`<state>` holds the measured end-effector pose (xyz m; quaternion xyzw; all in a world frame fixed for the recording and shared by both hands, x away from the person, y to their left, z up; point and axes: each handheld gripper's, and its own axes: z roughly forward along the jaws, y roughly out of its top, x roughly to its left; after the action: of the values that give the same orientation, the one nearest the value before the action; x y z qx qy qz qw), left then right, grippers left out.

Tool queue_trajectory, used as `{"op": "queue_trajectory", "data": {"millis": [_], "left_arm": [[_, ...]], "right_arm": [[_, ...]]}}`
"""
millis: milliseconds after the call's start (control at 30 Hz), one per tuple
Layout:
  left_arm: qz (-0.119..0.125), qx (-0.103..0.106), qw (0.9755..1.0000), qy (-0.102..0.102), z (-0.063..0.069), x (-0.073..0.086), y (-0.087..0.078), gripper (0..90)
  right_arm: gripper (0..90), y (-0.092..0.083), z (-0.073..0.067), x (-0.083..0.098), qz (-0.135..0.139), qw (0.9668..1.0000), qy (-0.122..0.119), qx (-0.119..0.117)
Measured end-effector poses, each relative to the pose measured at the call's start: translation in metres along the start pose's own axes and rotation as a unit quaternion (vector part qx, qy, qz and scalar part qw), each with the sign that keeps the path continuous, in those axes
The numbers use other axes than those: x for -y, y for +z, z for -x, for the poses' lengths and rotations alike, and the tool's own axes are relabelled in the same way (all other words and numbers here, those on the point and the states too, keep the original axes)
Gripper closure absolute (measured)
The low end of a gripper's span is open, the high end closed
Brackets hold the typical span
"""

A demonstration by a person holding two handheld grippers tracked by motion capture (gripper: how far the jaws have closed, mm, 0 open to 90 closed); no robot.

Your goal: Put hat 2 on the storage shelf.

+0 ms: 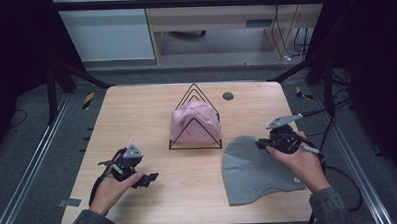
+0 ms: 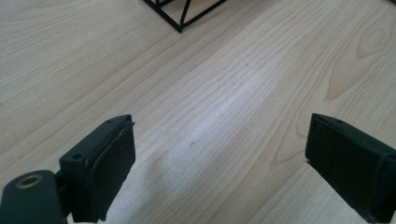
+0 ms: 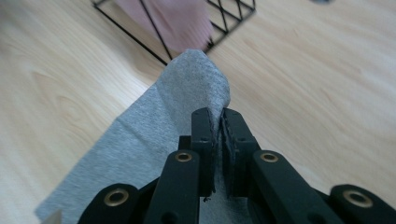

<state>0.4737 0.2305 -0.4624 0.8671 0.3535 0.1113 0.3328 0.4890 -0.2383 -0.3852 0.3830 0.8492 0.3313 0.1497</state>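
A grey knit hat lies on the right part of the wooden table, its upper edge lifted. My right gripper is shut on that edge; in the right gripper view the grey hat rises in a fold between the pinched jaws of that gripper. A pink hat rests in a black wire rack at the table's middle. My left gripper hovers low over bare wood near the front left, and in its own view the left gripper stands wide open with nothing between the jaws.
A corner of the wire rack shows at the top of the left gripper view. A small dark round disc sits near the table's far edge. Black frame posts and cables stand beyond the right side.
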Motion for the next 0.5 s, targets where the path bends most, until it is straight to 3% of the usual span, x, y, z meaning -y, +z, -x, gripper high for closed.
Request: {"op": "queue_trajectory", "data": {"millis": [100, 500], "left_arm": [[-0.004, 0.007, 1.0, 0.003, 0.002, -0.001, 0.001, 8.4], [-0.001, 0.041, 0.9991, 0.011, 0.008, -0.003, 0.002, 9.5]], "right_arm": [[84.9, -0.011, -0.016, -0.012, 0.017, 0.9995, -0.026, -0.01], [85.1, -0.027, -0.04, -0.048, 0.043, 0.9964, -0.062, -0.037]]}}
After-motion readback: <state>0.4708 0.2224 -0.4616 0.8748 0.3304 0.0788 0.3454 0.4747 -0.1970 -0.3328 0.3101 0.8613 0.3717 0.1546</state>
